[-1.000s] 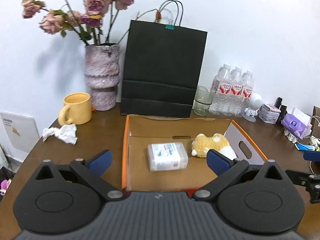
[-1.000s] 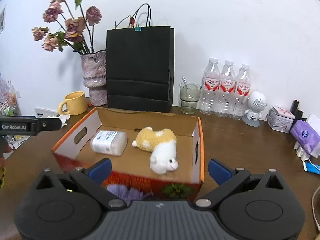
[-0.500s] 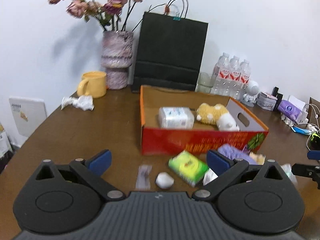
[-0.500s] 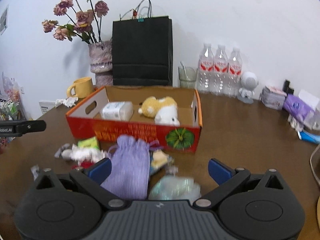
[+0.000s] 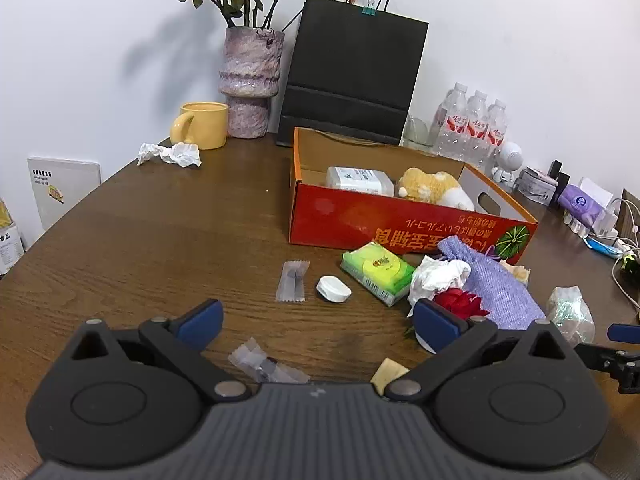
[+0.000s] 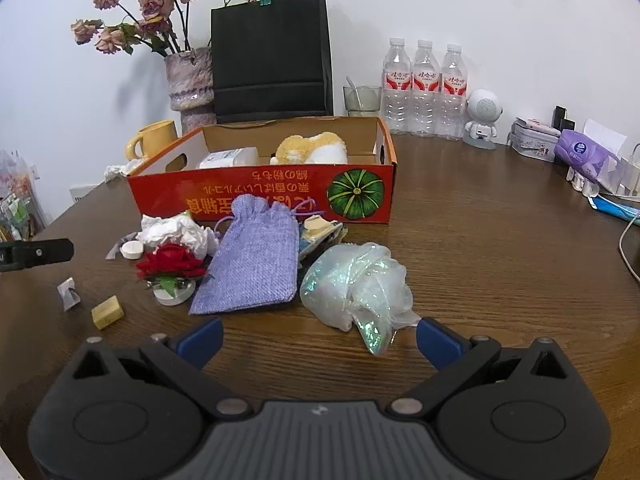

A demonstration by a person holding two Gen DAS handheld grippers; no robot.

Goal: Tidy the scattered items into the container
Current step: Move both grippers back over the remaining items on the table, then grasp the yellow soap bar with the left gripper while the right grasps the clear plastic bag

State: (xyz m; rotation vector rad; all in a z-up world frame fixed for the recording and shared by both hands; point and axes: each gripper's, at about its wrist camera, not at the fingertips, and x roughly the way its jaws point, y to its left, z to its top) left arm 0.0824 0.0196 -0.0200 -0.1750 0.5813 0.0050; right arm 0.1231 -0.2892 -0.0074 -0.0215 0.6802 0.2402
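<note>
Your left tongs (image 5: 316, 320) and right tongs (image 6: 318, 338) both gape wide and hold nothing, low over the counter (image 6: 500, 248). The red box (image 6: 280, 196) sits ahead with a plush toy (image 6: 312, 148) and a white packet (image 5: 358, 179) inside. Scattered just before it lie a lilac pouch (image 6: 256, 256), a crumpled iridescent bag (image 6: 356, 284), a red rose (image 6: 172, 260) and a green tissue pack (image 5: 376, 270).

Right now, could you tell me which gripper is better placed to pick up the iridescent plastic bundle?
Right gripper: open, with the iridescent plastic bundle just ahead of its fingertips. It lies off to the left gripper's right.
</note>
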